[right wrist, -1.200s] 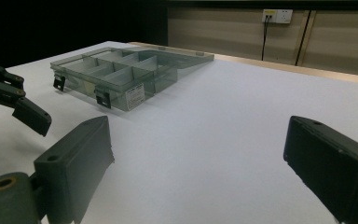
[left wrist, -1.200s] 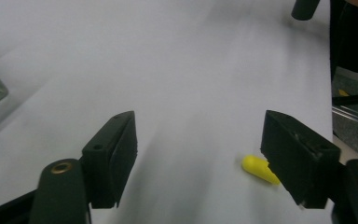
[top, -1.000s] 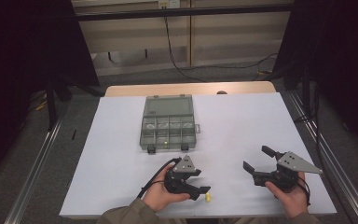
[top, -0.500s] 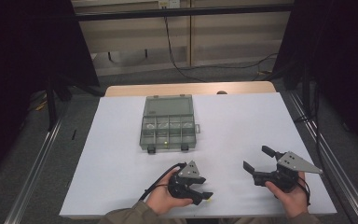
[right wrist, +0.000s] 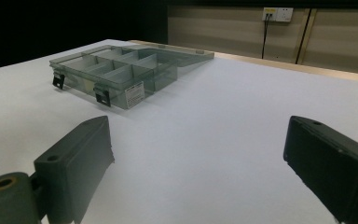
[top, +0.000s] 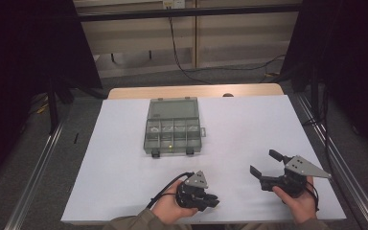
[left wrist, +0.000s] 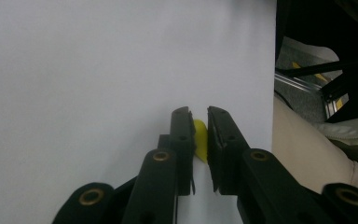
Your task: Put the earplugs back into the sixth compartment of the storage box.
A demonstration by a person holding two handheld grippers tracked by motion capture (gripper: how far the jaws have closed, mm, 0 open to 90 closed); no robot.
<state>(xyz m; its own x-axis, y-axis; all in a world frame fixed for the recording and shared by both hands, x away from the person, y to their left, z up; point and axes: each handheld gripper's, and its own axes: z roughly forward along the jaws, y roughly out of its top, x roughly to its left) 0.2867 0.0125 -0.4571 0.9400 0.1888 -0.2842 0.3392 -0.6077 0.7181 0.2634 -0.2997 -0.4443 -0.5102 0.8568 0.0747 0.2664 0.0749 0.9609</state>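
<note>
Left gripper (left wrist: 199,122), its jaws just closing on the small yellow piece (left wrist: 200,137) at the bench (top: 124,182) edge, should seat it squarely before lifting; right gripper (top: 267,164) waits with jaws wide.

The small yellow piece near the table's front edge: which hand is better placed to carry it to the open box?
Left. The left tongs have just been closing around the yellow piece. The right tongs stand wide open and hold nothing, apart from the box.
</note>
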